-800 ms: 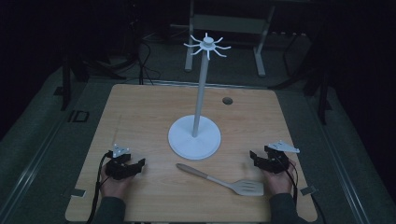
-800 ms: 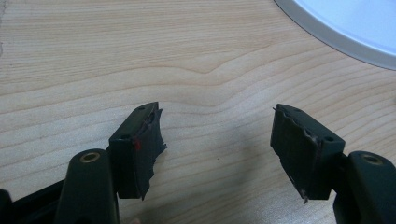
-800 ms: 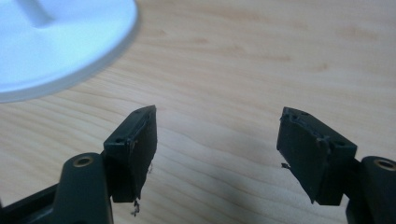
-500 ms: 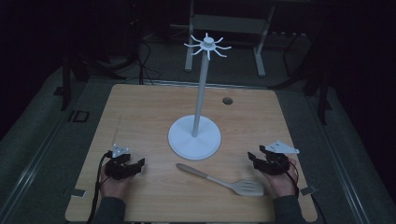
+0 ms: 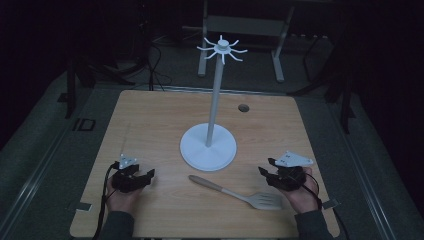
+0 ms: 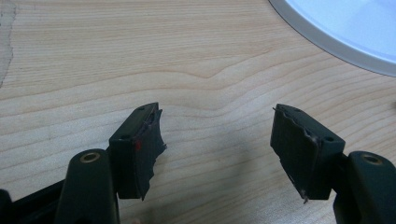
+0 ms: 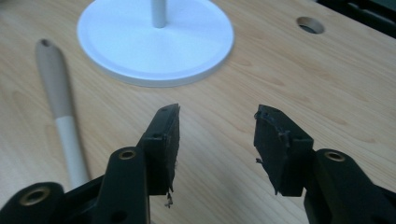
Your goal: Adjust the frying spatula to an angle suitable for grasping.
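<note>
On the wooden table (image 5: pixel 150 120), a spatula (image 5: pixel 239 192) lies flat before a white hook stand (image 5: pixel 209 147), likely awaiting hanging. Both the left gripper (image 6: pixel 217 135) and the right gripper (image 7: pixel 217 128) rest nearby, jaws spread and empty

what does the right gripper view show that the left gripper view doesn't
The right gripper view alone: the spatula's handle lying left of the right gripper, the stand's pole rising from the full round base, and the round hole in the table.

The left gripper view alone: the left gripper, its jaws spread with nothing between them, and a paler worn patch at the table's far left.

Both: open black jaws over bare light wood table, with at least part of the white stand base ahead.
</note>
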